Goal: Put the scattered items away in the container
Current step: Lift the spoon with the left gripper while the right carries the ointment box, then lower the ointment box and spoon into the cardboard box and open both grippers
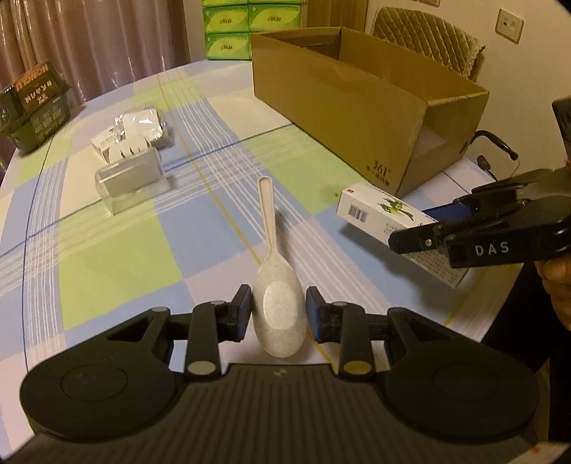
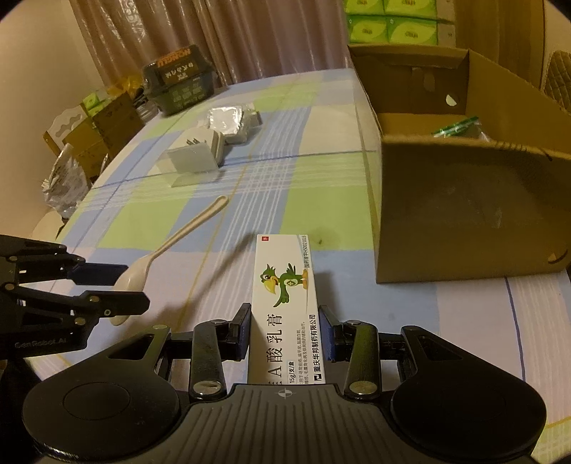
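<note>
A beige plastic spoon (image 1: 277,303) lies on the checked tablecloth, bowl toward me. My left gripper (image 1: 277,314) straddles the bowl; the left pad touches it, a small gap shows on the right. The spoon also shows in the right wrist view (image 2: 167,250). My right gripper (image 2: 285,332) is shut on a white ointment box (image 2: 285,296) with a green bird, held above the table; the box shows in the left wrist view (image 1: 389,217). The open cardboard box (image 1: 357,107) stands behind, and in the right wrist view (image 2: 471,214) to the right with a green packet inside.
A clear plastic case (image 1: 130,183) and foil blister packs (image 1: 137,130) lie at mid-left of the table. A dark box (image 1: 35,103) sits at the far left edge. Green tissue packs (image 1: 249,25) and a chair (image 1: 428,35) stand behind the table.
</note>
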A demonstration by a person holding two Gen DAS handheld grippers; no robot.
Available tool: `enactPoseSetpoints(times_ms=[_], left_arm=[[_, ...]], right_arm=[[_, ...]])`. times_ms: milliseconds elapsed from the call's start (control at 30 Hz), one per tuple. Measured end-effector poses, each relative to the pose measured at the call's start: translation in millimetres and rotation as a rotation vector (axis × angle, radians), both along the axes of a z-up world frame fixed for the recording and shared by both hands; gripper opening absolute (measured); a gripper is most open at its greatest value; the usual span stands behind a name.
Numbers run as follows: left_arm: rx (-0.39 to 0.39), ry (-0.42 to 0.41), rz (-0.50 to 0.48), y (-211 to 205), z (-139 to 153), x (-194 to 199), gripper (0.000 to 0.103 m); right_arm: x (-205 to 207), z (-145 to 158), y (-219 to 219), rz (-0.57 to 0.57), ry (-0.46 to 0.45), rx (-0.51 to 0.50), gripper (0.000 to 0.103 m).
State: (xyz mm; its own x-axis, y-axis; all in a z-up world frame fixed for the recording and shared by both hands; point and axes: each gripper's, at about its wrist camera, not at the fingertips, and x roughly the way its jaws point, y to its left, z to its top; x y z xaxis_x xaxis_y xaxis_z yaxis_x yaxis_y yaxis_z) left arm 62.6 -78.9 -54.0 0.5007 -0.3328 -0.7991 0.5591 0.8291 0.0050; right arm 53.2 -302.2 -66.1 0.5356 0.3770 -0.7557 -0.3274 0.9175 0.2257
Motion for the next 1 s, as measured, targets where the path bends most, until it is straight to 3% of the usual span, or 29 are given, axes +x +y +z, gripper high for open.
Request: enactPoseSetpoints(times_ms=[267,600,1000], left_arm=[[-0.022,-0.052,-0.002,-6,21,11,0.027],[-0.079,-0.145,-0.031,-30,70,25,0.027],[-0.15,-0.192,-0.138,-112,108,52,0.027]], right_arm=[[2,27,5,0.008,-0.075,0.004,0.035],[3,81,-4,-0.017,-0.235,0.013,0.035],[38,122,-76,-0.18,-0.33,-0.042,0.035]])
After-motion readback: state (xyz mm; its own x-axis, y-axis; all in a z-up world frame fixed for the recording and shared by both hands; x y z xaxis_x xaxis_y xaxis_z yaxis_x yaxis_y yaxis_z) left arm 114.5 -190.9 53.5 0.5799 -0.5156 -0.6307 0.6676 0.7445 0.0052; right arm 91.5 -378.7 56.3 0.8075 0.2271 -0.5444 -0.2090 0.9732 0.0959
